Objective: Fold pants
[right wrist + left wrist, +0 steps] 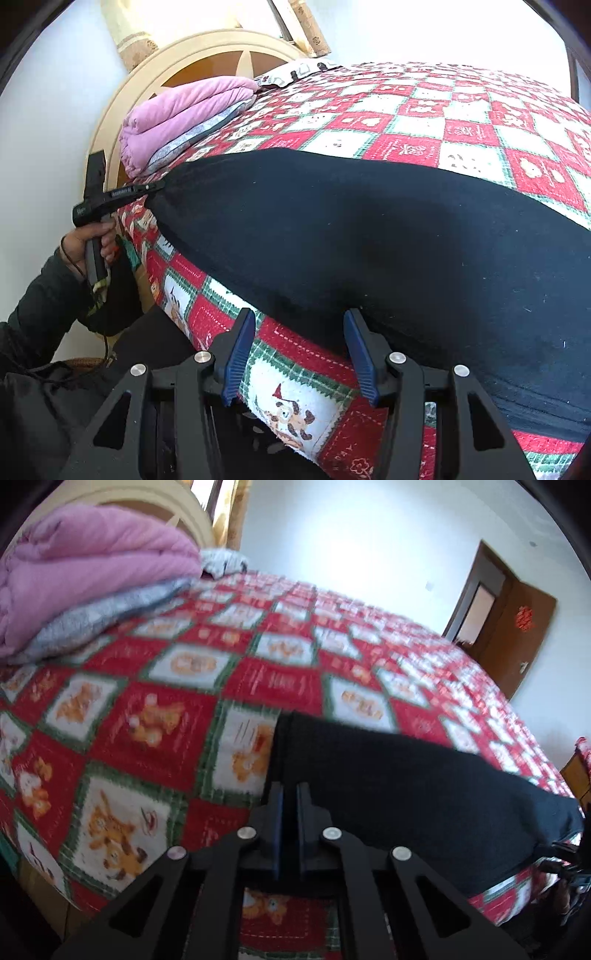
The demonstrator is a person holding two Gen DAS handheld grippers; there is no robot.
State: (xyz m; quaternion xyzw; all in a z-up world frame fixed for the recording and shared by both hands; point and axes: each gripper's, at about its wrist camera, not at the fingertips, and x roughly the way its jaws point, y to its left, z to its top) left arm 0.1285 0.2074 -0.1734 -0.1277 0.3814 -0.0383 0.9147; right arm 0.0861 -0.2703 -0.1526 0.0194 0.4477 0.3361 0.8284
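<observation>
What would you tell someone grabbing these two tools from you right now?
Left hand-held gripper: fingers nearly together at one end of the black pants; a grip looks likely, though blur hides any cloth between them.
Right hand-held gripper: open, hanging just short of the pants' near edge, holding nothing.
Pants: spread lengthwise along the near side of the patterned bedspread.
Done: pants laid out, apparently flat.
Left: grip with the right, then make the folds.
</observation>
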